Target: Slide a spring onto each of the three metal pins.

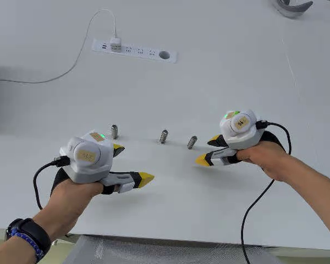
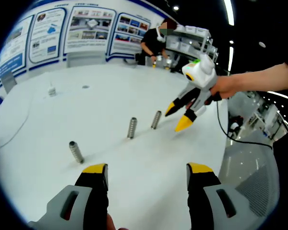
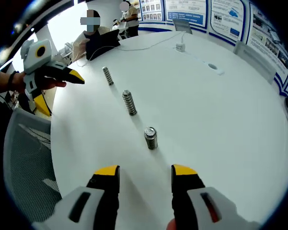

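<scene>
Hovering low over the plain white table, both tools sit idle. I'd judge that is because nothing is left to thread: each short metal pin already looks sleeved in a coiled steel spring.

The left gripper has its yellow-tipped fingers spread wide with nothing between them. The left pin stands just ahead of one fingertip and slightly outside it. The middle pin is further ahead, within the line of the gap, and the right pin stands beyond that.

The right gripper is also parted and empty, looking down the row end-on, with the right pin near and straight ahead of its gap.

Both hands grip from behind with the wrists roughly level and the forearms angled inward, so the two sets of fingers point toward each other across the row. Well beyond every fingertip lies a long white power strip with one plug in it.
</scene>
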Tool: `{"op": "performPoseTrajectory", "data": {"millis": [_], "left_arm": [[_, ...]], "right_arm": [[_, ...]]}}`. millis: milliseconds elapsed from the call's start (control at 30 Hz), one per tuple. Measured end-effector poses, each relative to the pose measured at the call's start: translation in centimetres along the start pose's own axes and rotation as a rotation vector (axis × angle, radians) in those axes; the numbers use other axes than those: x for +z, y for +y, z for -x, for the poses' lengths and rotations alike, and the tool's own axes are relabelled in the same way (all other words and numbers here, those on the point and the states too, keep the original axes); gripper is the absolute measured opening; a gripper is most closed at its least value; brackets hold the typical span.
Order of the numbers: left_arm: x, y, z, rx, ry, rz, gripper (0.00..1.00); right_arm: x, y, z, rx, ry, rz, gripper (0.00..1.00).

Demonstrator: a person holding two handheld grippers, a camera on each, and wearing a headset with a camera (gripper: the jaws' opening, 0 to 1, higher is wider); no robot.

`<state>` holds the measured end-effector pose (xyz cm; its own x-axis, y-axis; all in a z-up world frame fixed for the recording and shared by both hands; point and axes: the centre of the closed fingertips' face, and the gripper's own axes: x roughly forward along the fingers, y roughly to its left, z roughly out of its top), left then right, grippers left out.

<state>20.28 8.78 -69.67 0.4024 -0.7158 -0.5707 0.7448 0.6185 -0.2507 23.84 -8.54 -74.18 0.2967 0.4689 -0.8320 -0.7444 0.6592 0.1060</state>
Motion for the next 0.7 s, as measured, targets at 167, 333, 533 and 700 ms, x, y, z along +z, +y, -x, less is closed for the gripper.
{"op": "performPoseTrajectory", "data": {"millis": [167, 333, 533, 700], "left_arm": [[-0.2, 0.4, 0.5, 0.011, -0.003, 0.012, 0.68], [-0.8, 0.7, 0.8, 0.015, 0.003, 0.023, 0.69], [-1.5, 1.2, 1.3, 0.020, 0.006, 0.045, 0.69], [-1.6, 1.5, 1.6, 0.024, 0.008, 0.048, 0.68]], "right_arm": [[-0.3, 1.0, 0.0, -0.017, -0.065, -0.091, 0.50], [-0.3, 2.2, -0.1, -0.024, -0.138, -0.149, 0.54], [-0.6, 3.7, -0.1, -0.029, -0.188, -0.217, 0.61], [-0.7, 4.5, 0.0, -0.053, -0.227, -0.264, 0.66]]}}
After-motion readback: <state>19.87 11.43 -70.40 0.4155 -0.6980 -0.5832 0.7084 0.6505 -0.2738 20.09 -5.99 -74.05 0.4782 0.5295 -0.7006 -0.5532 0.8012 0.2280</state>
